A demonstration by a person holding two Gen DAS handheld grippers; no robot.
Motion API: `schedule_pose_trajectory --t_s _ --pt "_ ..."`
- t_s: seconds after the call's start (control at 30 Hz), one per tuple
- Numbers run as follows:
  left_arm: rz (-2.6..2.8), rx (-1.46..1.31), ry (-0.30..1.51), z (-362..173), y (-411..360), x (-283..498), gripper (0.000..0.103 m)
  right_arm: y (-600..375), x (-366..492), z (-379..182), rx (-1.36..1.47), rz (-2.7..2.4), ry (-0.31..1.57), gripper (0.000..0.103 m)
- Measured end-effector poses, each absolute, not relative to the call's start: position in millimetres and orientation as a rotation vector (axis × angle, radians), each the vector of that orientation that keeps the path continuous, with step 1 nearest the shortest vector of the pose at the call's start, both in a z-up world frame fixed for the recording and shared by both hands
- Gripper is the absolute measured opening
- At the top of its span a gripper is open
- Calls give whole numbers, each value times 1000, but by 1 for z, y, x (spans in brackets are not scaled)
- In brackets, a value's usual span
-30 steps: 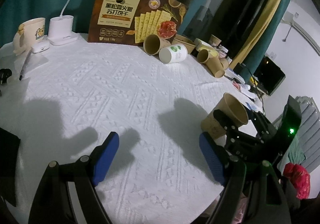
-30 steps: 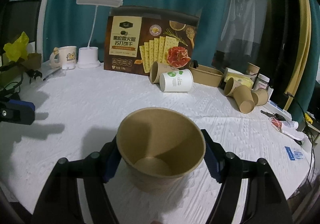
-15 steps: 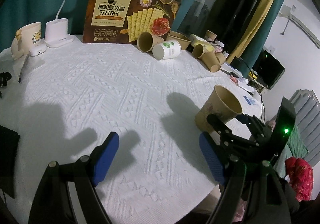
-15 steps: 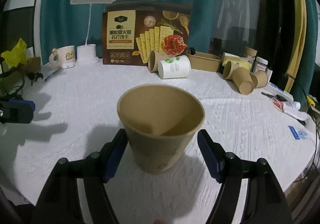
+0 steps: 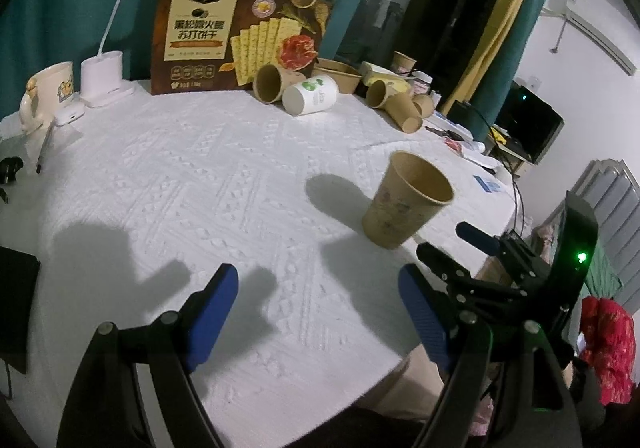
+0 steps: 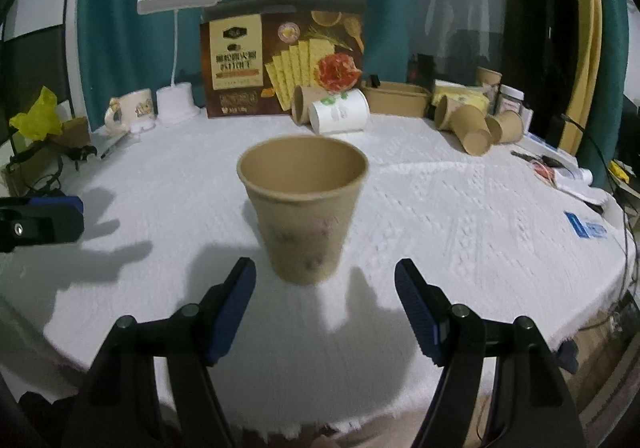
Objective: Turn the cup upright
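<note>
A brown paper cup (image 6: 304, 216) stands upright, mouth up, on the white tablecloth (image 6: 460, 208). It is just ahead of my right gripper (image 6: 325, 268), whose blue-padded fingers stand apart and short of the cup, touching nothing. In the left wrist view the same cup (image 5: 408, 204) is at the right, with the right gripper (image 5: 444, 238) close behind it. My left gripper (image 5: 318, 276) hovers open over bare cloth to the cup's left, with nothing between its fingers.
A cracker box (image 5: 240, 32), a white lamp (image 5: 102, 84) and a mug (image 5: 48, 92) line the back. Brown cups (image 5: 272, 82) and a white cup (image 5: 310, 94) lie on their sides there, with more cups (image 5: 400, 108) to the right. The table's edge (image 5: 508, 184) curves past the upright cup.
The cup was tilted between the right gripper's fingers. It now stands upright on the cloth, and the gripper has drawn back clear of it. The left gripper shifted a little and stayed open.
</note>
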State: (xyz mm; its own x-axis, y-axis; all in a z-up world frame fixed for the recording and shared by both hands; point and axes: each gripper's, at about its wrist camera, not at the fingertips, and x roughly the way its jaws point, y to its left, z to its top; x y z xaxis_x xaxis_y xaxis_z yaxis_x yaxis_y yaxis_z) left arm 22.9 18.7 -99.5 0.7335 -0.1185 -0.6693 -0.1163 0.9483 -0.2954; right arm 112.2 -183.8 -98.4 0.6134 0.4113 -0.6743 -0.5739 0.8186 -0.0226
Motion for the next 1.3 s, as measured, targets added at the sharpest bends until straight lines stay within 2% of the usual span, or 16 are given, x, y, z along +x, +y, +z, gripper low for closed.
schedule_pose_trajectory --t_s 0.33,0.83,0.93,1.3 --pt "-3 -135 635 -66 -10 9 83 -231 90 -60 -214 489 717 70" --pt "-49 -78 404 7 -32 -5 100 -283 72 36 -118 412 571 70" --pt "-37 -48 360 21 -37 -8 101 -287 64 57 -105 407 518 80" --pt "32 -3 216 59 -30 -16 103 -287 44 112 -22 413 371 84"
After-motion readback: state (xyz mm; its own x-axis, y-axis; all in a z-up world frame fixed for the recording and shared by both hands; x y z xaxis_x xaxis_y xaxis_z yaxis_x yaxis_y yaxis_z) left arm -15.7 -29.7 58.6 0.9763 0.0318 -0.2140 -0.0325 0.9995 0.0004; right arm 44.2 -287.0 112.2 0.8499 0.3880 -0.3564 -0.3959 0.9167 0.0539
